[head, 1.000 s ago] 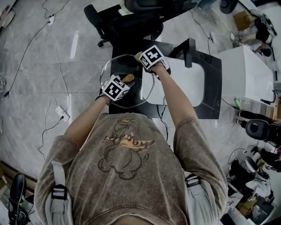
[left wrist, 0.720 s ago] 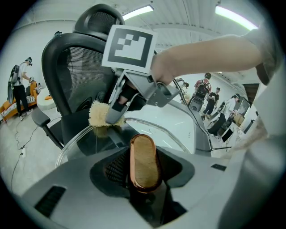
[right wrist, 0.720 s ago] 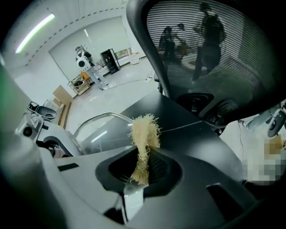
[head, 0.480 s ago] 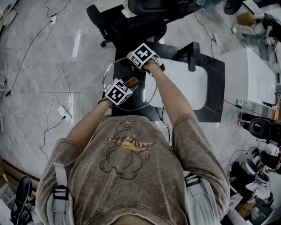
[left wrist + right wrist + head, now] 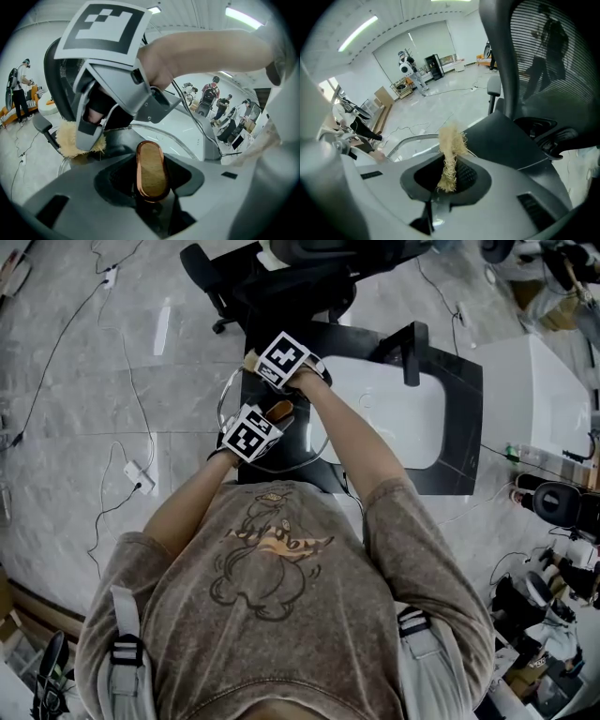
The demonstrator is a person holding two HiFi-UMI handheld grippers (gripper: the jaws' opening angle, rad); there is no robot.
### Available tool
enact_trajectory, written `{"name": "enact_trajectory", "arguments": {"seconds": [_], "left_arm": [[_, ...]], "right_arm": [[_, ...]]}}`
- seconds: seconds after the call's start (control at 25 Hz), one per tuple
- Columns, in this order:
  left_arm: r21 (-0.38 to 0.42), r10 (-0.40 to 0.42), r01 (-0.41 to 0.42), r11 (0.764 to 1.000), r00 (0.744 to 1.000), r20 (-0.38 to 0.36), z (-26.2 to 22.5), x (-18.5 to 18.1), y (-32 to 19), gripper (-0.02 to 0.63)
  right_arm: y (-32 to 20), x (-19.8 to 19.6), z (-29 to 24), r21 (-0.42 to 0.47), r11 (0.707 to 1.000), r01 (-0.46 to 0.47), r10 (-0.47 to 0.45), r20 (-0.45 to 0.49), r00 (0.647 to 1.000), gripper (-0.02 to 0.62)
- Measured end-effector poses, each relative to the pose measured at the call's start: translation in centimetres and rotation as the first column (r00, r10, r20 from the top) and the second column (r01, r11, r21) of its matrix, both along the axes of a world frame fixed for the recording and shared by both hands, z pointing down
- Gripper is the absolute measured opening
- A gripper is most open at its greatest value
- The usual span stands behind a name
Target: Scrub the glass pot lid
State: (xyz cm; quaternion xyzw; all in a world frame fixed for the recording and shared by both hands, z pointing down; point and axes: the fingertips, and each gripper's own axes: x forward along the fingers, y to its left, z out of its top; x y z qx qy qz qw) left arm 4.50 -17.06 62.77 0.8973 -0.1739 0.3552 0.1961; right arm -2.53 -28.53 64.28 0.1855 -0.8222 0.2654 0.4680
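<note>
We find the round glass pot lid with a metal rim [image 5: 286, 451] held above the black desk [image 5: 457, 460], directly in front of the person. The left gripper [image 5: 263, 422] is clenched on the lid's oval wooden knob with a copper-coloured edge [image 5: 152, 171]. The knob's long axis runs upright between the jaws.

The right gripper [image 5: 263, 362] grasps a straw-coloured fibrous scrubbing pad [image 5: 451, 150], pinched so that its frayed end stands out beyond the jaws. This pad lies at the lid's far rim, beyond the knob from the person and a little to the left. We judge that the coming stroke has to run along the glass towards or around the knob, with the right gripper working and the left gripper steadying.

Writing: none legible. We note only black-and-white square markers on both grippers and an unreadable shirt graphic.
</note>
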Motion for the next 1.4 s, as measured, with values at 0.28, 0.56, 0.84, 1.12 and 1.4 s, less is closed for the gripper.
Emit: {"name": "enact_trajectory", "arguments": {"seconds": [0.28, 0.56, 0.84, 1.12, 1.4], "left_arm": [[0.004, -0.001, 0.001, 1.000, 1.000, -0.004, 0.0, -0.1, 0.0, 0.186], [0.004, -0.005, 0.005, 1.000, 1.000, -0.011, -0.1, -0.1, 0.0, 0.186], [0.012, -0.016, 0.016, 1.000, 1.000, -0.018, -0.1, 0.0, 0.0, 0.186], [0.013, -0.015, 0.015, 1.000, 1.000, -0.021, 0.0, 0.0, -0.1, 0.186], [0.017, -0.020, 0.021, 1.000, 0.999, -0.028, 0.0, 0.0, -0.1, 0.186]], "right_arm": [[2.0, -2.2, -0.5, -0.016, 0.994, 0.104, -0.102, 0.074, 0.992, 0.057], [4.0, -3.0, -0.7, -0.084, 0.979, 0.184, -0.171, 0.138, 0.975, 0.054], [4.6, -2.7, -1.0, -0.170, 0.971, 0.170, -0.138, 0.183, 0.973, 0.052], [4.5, -1.8, -1.0, -0.153, 0.978, 0.145, -0.118, 0.172, 0.978, 0.054], [5.2, 1.9, -1.2, -0.107, 0.993, 0.054, -0.036, 0.170, 0.985, 0.054]]}}
